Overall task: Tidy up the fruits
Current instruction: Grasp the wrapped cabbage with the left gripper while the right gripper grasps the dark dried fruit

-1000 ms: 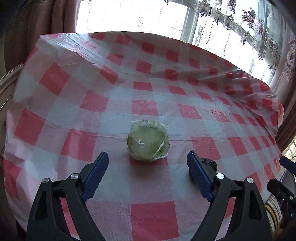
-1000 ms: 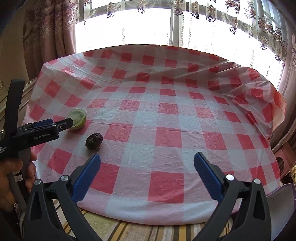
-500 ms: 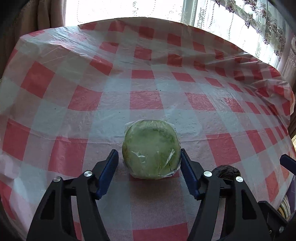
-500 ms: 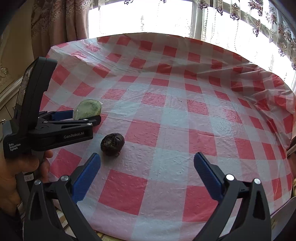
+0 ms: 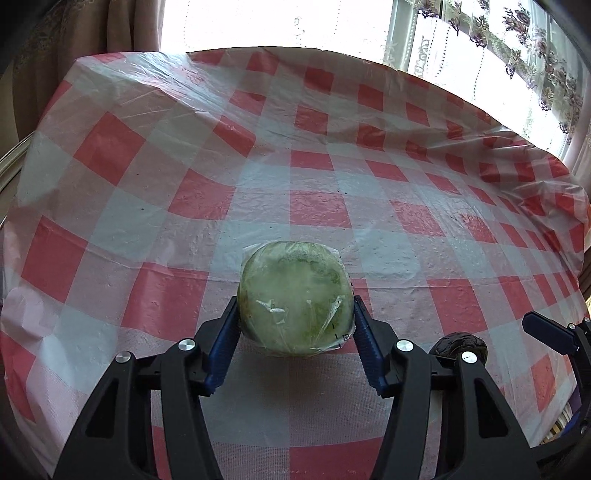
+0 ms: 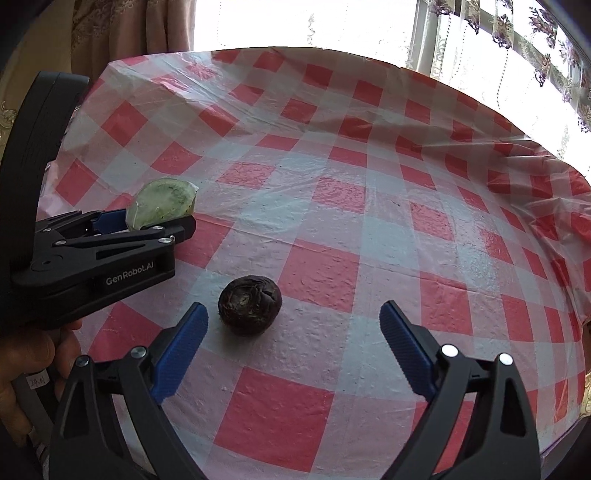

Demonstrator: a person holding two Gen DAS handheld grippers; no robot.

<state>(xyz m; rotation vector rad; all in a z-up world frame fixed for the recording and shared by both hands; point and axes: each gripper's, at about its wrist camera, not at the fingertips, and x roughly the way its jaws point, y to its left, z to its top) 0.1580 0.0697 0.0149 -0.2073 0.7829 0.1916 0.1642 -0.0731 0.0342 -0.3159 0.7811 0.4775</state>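
Note:
A green fruit wrapped in clear plastic sits between my left gripper's blue pads, which press on both its sides. It also shows in the right wrist view, held by the left gripper. A dark wrinkled round fruit lies on the checked cloth just ahead of my right gripper, nearer its left finger. The right gripper is open and empty. The dark fruit also shows in the left wrist view, low on the right.
The round table has a red-and-white checked cloth under clear plastic. Curtains and a bright window stand behind it. The table's near edge runs below the right gripper.
My left gripper has moved forward and shut its pads onto the wrapped green fruit. My right gripper has moved closer to the dark fruit and stays open.

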